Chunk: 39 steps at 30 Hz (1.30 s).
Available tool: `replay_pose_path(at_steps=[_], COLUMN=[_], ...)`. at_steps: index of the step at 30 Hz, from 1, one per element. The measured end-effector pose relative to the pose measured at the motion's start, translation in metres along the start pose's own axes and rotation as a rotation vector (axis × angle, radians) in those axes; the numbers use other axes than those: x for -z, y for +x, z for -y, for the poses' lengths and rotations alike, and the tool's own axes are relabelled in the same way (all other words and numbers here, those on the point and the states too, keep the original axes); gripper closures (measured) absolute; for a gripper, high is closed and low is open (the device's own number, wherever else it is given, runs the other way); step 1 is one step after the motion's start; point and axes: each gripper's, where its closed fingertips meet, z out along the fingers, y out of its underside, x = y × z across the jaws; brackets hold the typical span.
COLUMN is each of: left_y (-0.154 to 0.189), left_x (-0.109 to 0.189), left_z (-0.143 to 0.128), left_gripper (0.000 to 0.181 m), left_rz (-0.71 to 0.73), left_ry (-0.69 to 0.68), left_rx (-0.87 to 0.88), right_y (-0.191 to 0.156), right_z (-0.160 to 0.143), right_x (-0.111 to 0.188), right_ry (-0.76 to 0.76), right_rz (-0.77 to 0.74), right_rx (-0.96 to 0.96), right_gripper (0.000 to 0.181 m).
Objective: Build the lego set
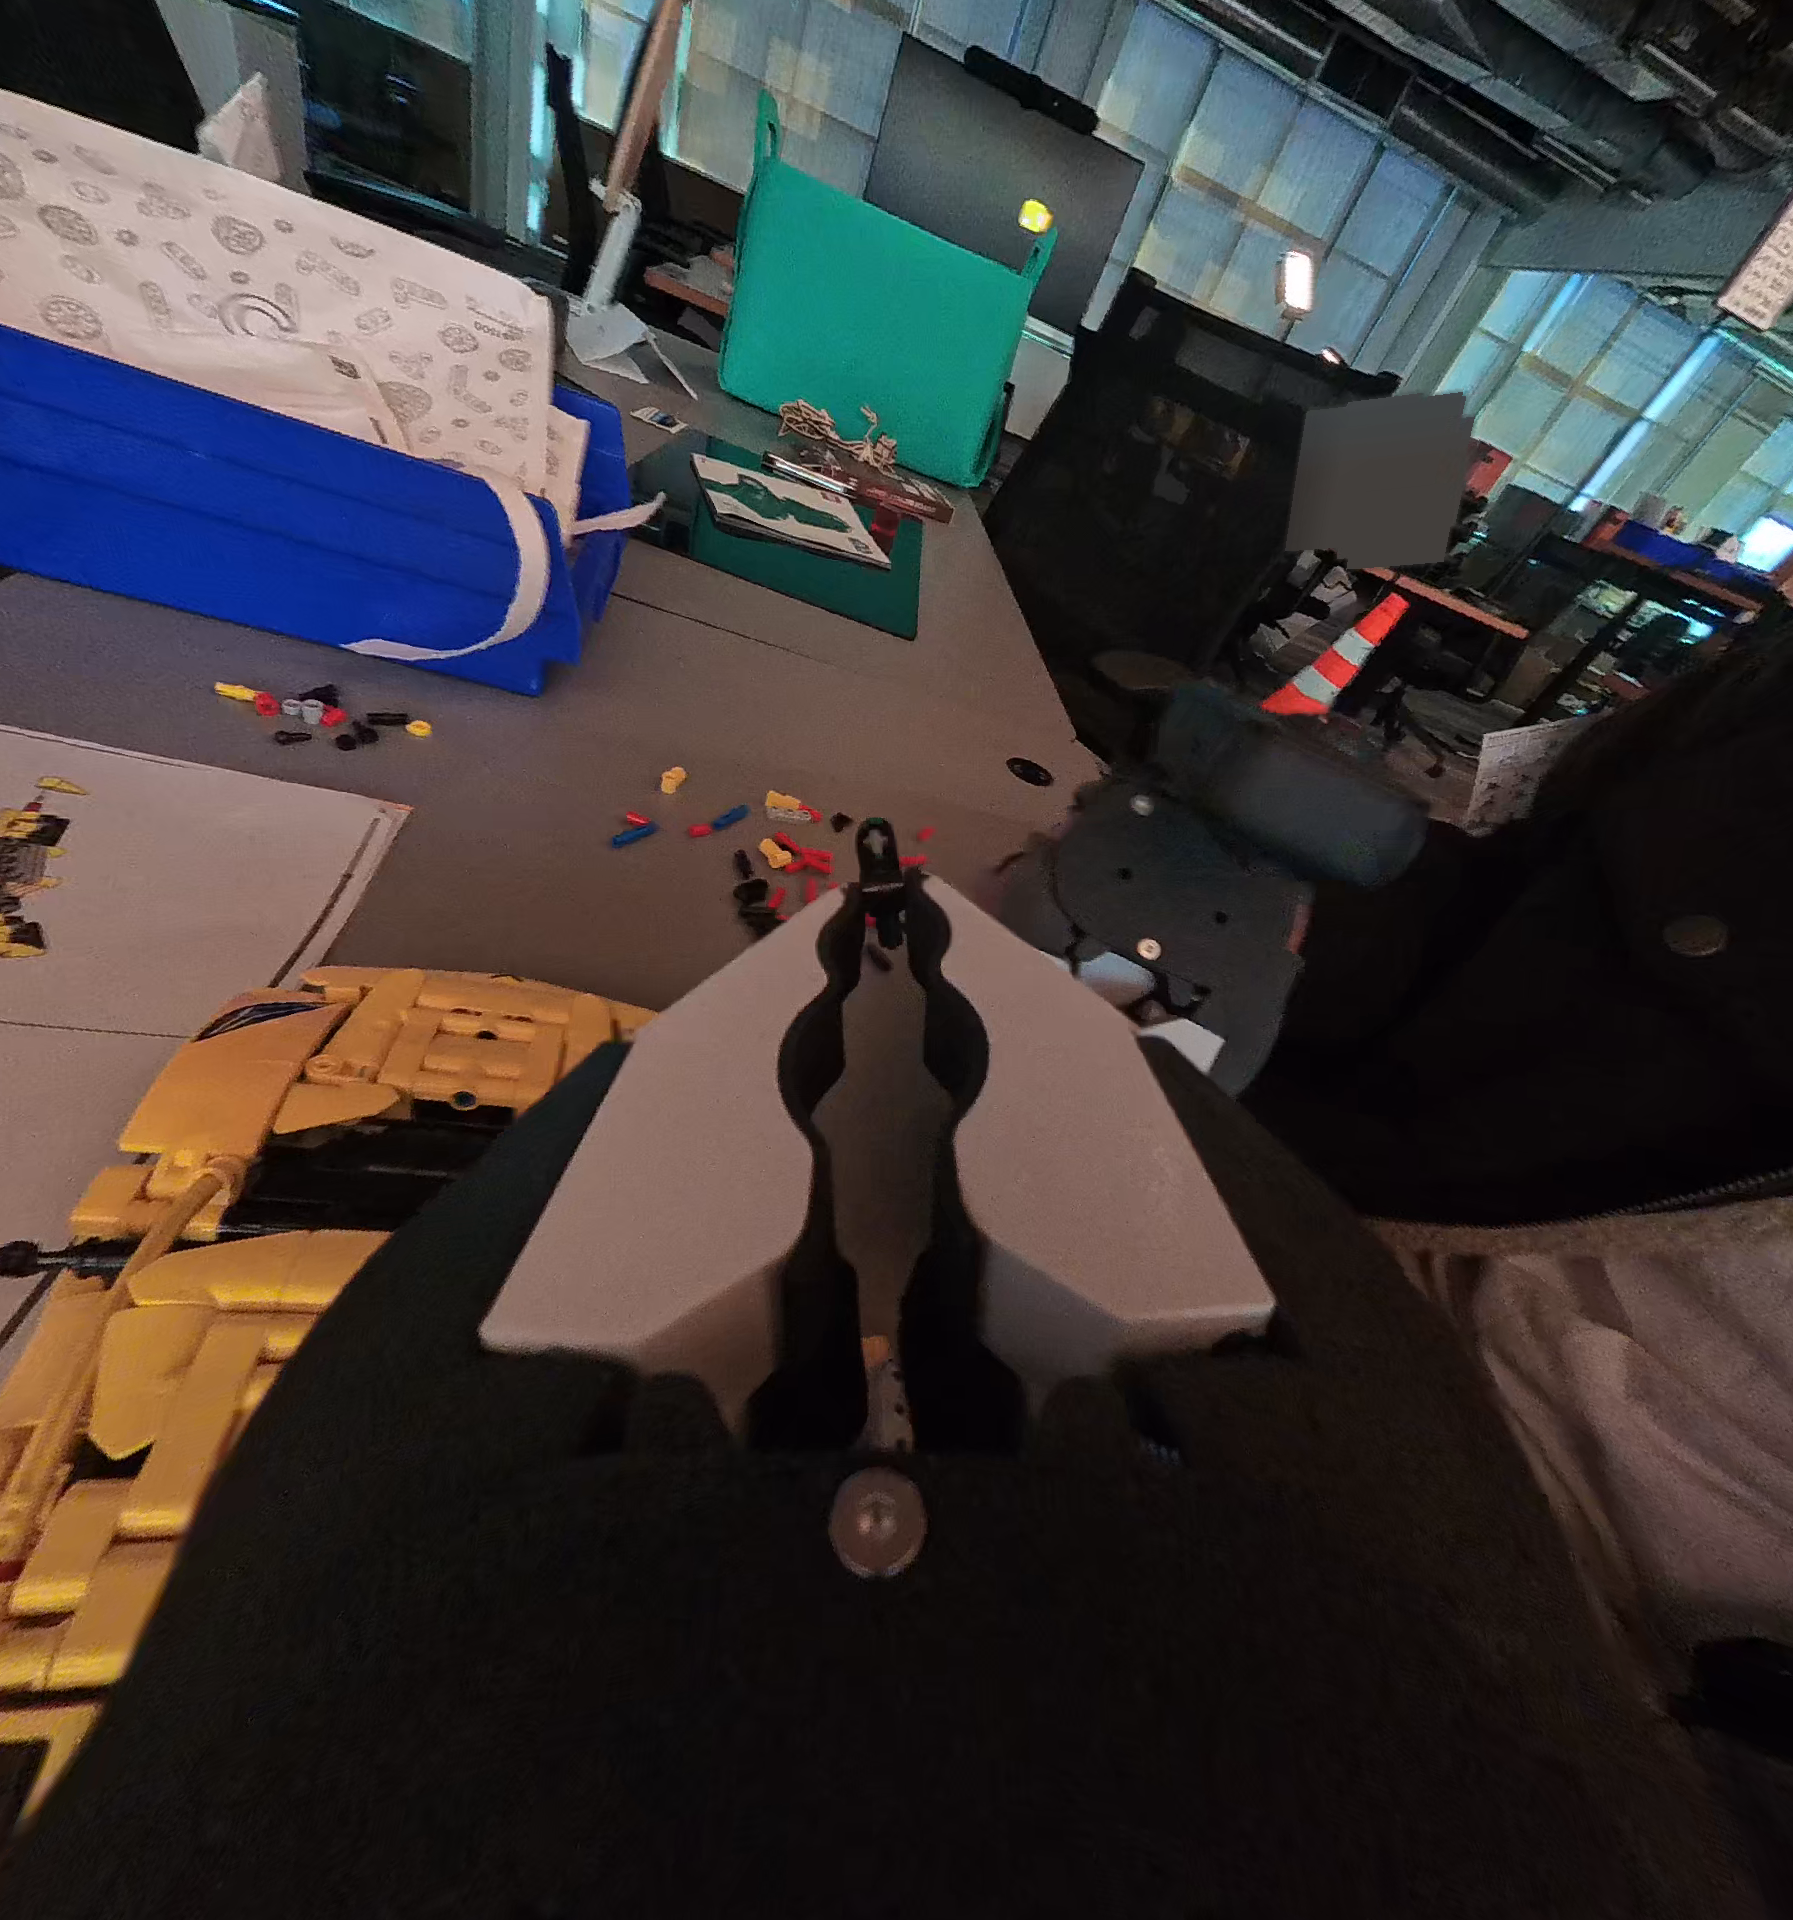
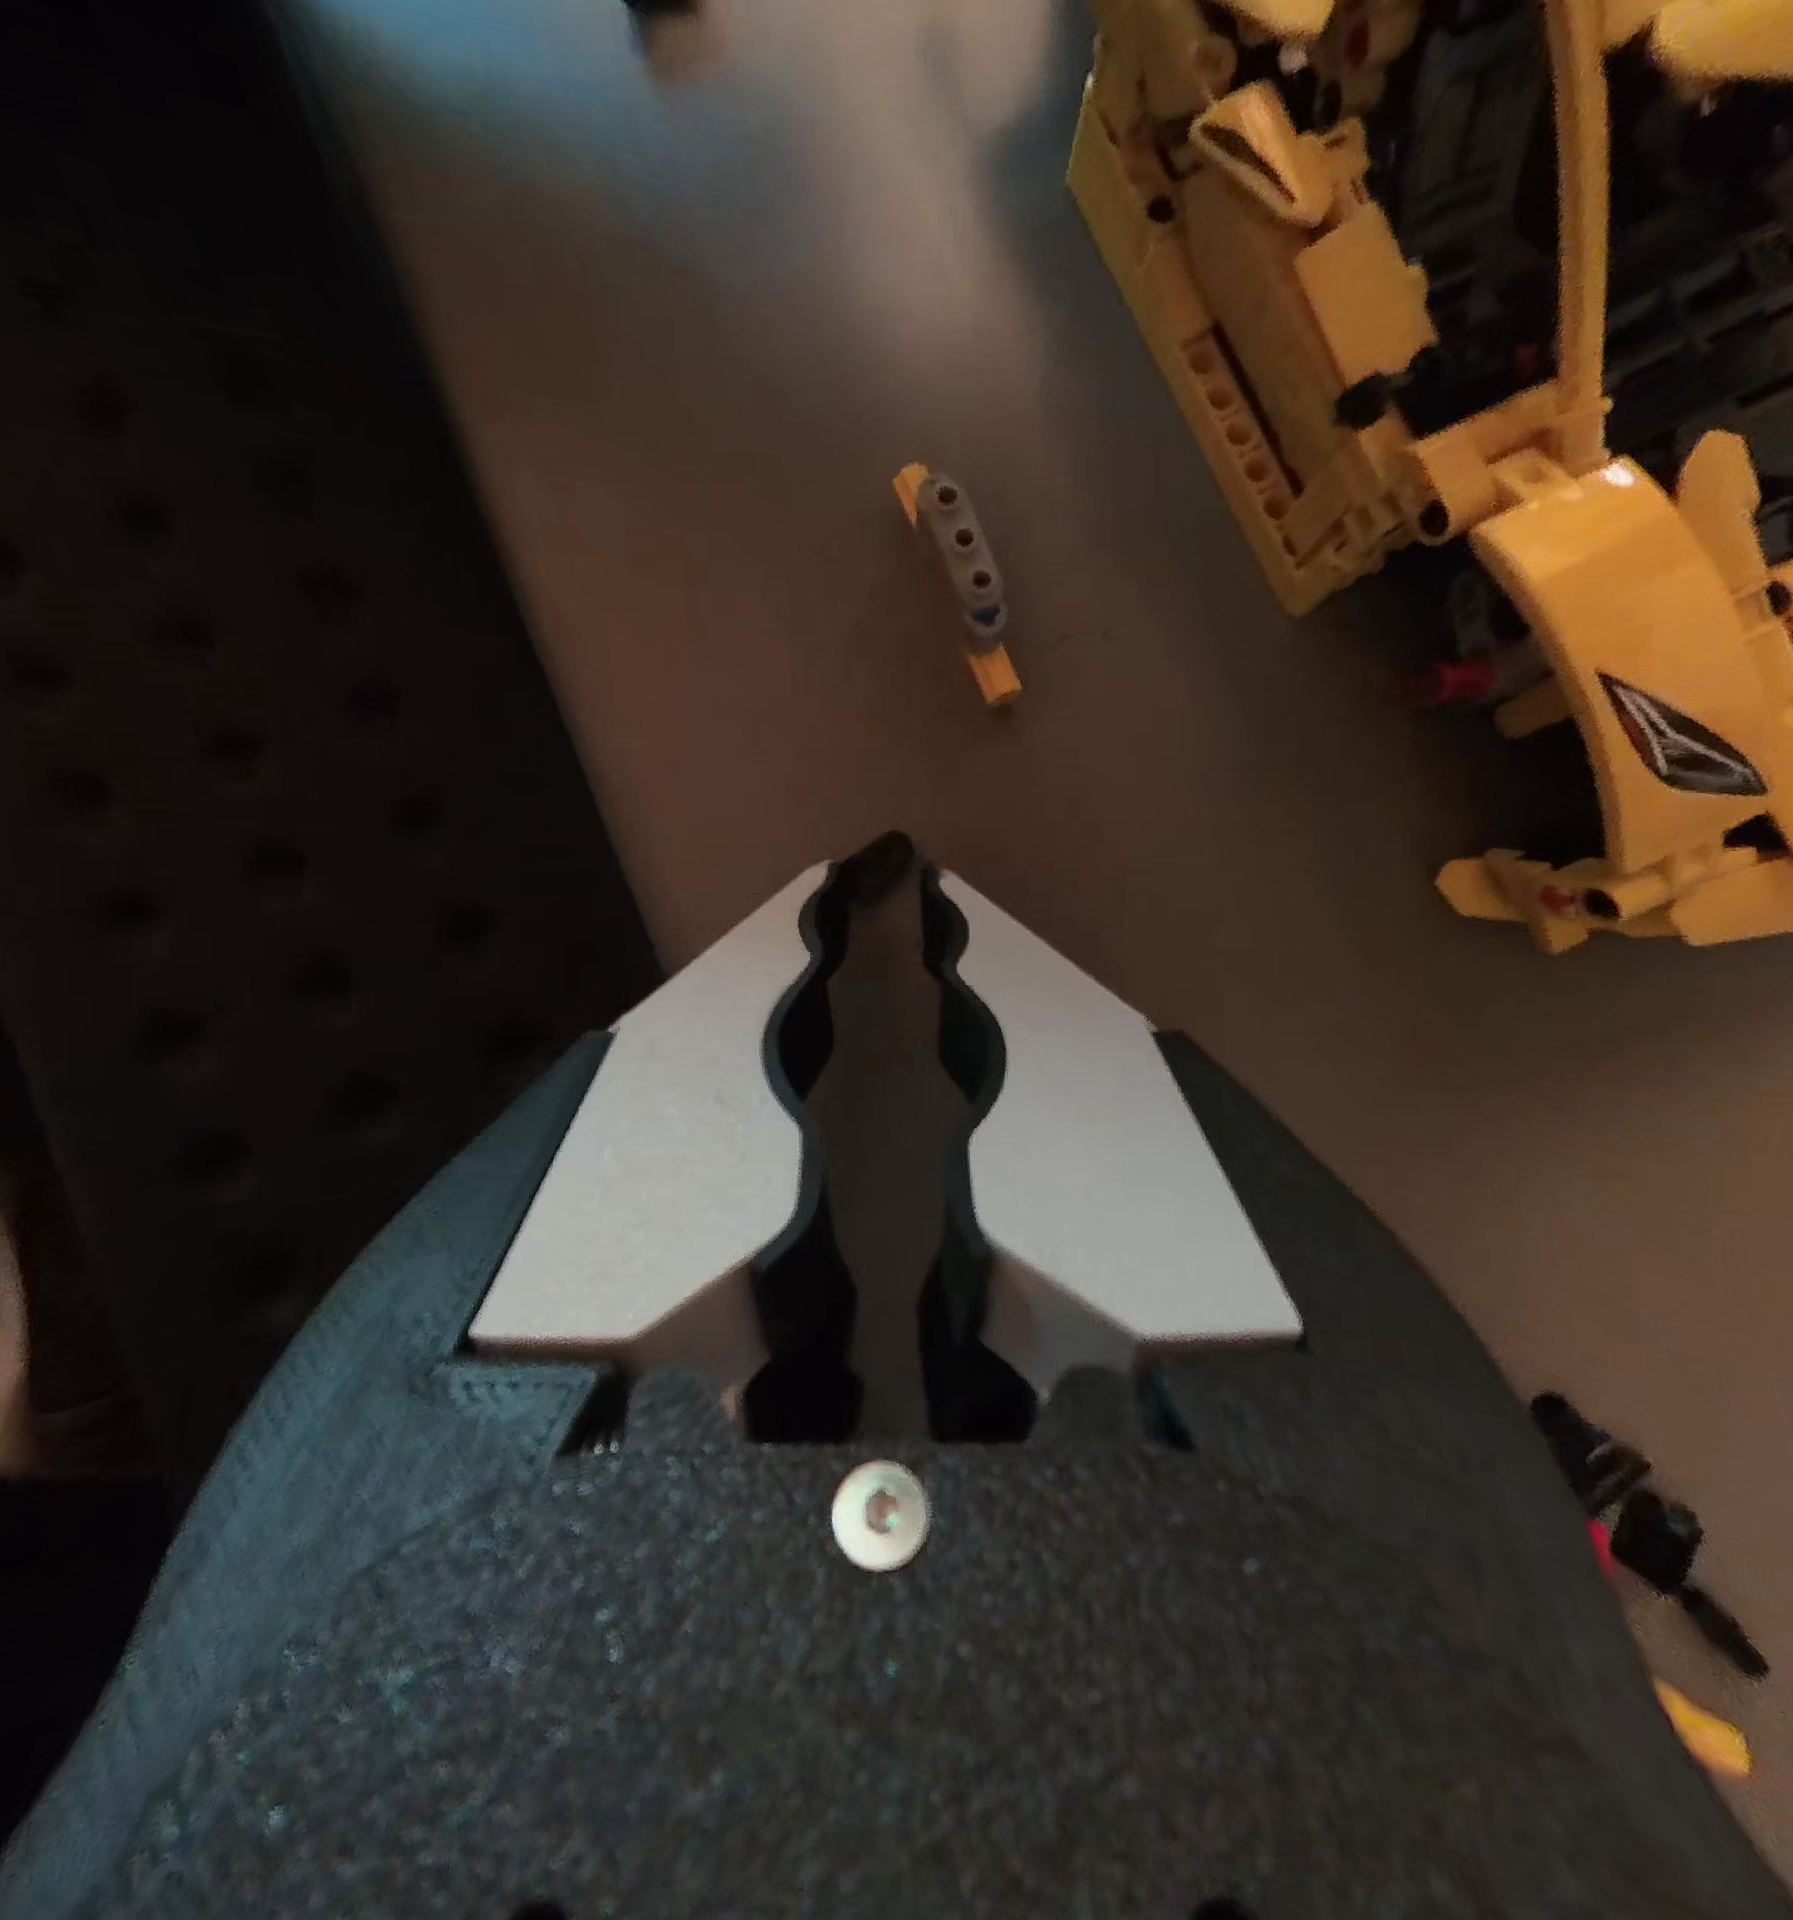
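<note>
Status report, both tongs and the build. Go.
Left tongs shut on black piece, held above the table. Right tongs shut on small dark pin. Yellow car unfinished; grey beam loose ahead. Nothing blocking.

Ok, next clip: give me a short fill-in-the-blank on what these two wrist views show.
1. The left gripper is shut on a small ____ piece.
2. The partly built car is mostly ____.
3. The grey beam lying on the table ahead of the right gripper has a ____ part attached.
4. Behind the blue bin stands a ____ bag.

Missing words: black; yellow; yellow; green
</note>
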Motion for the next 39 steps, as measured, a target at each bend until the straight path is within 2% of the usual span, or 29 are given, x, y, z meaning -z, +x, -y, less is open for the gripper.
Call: replay_pose_path(at_steps=[5, 10, 21, 22, 24, 27, 29, 30, 34, 39], left_y=[-0.015, -0.018, -0.008, -0.004, 0.004, 0.017, 0.026, 0.029, 0.037, 0.037], left_x=[0.008, 0.011, 0.009, 0.01, 0.012, 0.015, 0.016, 0.016, 0.008, 0.005], left_z=[0.009, 0.012, 0.012, 0.015, 0.021, 0.031, 0.036, 0.037, 0.035, 0.033], left_gripper=[0.174, 0.174, 0.175, 0.175, 0.175, 0.175, 0.175, 0.175, 0.174, 0.175], left_rz=[0.067, 0.076, 0.026, 0.006, -0.039, -0.118, -0.176, -0.194, -0.223, -0.217], left_ry=[0.054, 0.075, 0.077, 0.091, 0.123, 0.194, 0.231, 0.244, 0.239, 0.231], left_rx=[0.018, 0.038, 0.018, 0.015, 0.011, 0.03, 0.043, 0.045, 0.046, 0.048], right_y=[-0.004, -0.003, 0.0, 0.004, 0.015, 0.034, 0.046, 0.053, 0.059, 0.059], right_z=[-0.002, 0.001, 0.002, 0.006, 0.028, 0.081, 0.103, 0.107, 0.123, 0.124], right_x=[-0.004, -0.007, -0.006, -0.002, 0.018, 0.088, 0.136, 0.145, 0.147, 0.143], right_ry=[-0.029, -0.03, -0.017, 0.033, 0.237, 0.765, 1.084, 1.152, 1.223, 1.223], right_rz=[-0.059, -0.067, -0.079, -0.083, -0.037, 0.103, 0.236, 0.27, 0.336, 0.368], right_rx=[-0.026, -0.009, -0.001, -0.008, -0.086, -0.22, -0.317, -0.359, -0.369, -0.385], right_gripper=[0.168, 0.17, 0.175, 0.175, 0.175, 0.175, 0.176, 0.176, 0.176, 0.176])
